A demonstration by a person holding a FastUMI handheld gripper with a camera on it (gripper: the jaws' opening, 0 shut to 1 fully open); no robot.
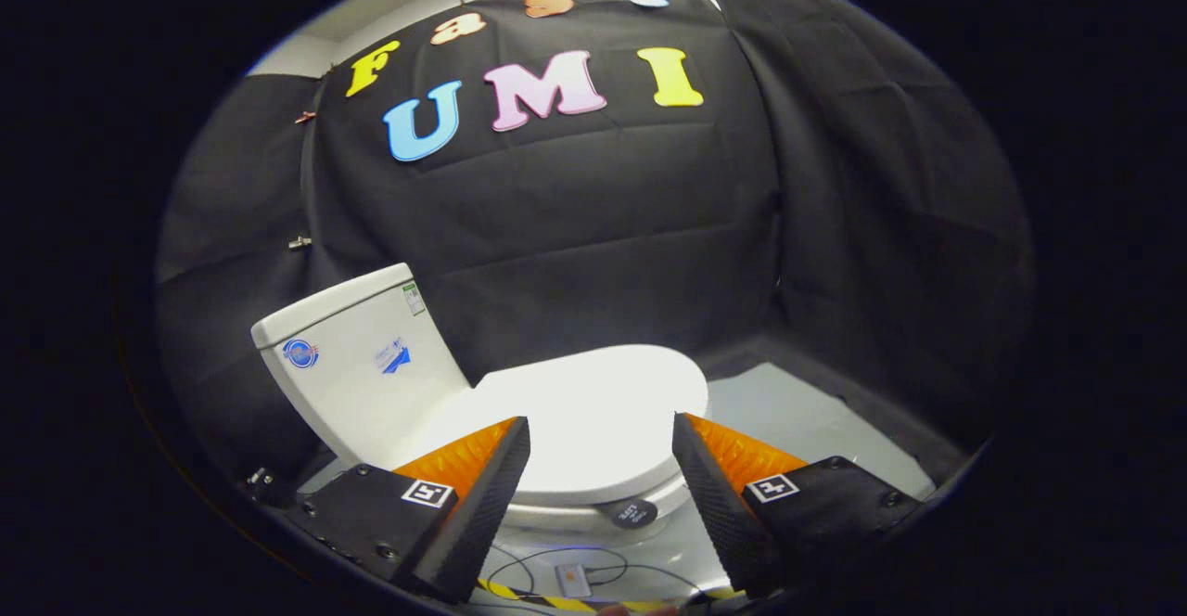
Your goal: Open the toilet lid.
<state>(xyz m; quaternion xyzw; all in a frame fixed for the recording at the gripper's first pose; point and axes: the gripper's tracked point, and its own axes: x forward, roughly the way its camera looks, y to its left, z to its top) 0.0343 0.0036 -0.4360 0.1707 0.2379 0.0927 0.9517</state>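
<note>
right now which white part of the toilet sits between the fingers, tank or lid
The closed lid, lying flat between the open fingers; the tank stands upright beyond them.

The gripper is hovering with its fingers spread wide, touching nothing. The closed toilet lid is lying between and just beyond the fingertips, with the tank standing beyond the left finger.

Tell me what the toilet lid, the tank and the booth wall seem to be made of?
The toilet lid, shut, looks like smooth glossy white plastic, judging by its glare. The tank looks like glazed ceramic, white and hard-edged, though plastic is possible. The wall is matte black cloth, creased and quilted. The gripper hangs open before the lid.
</note>
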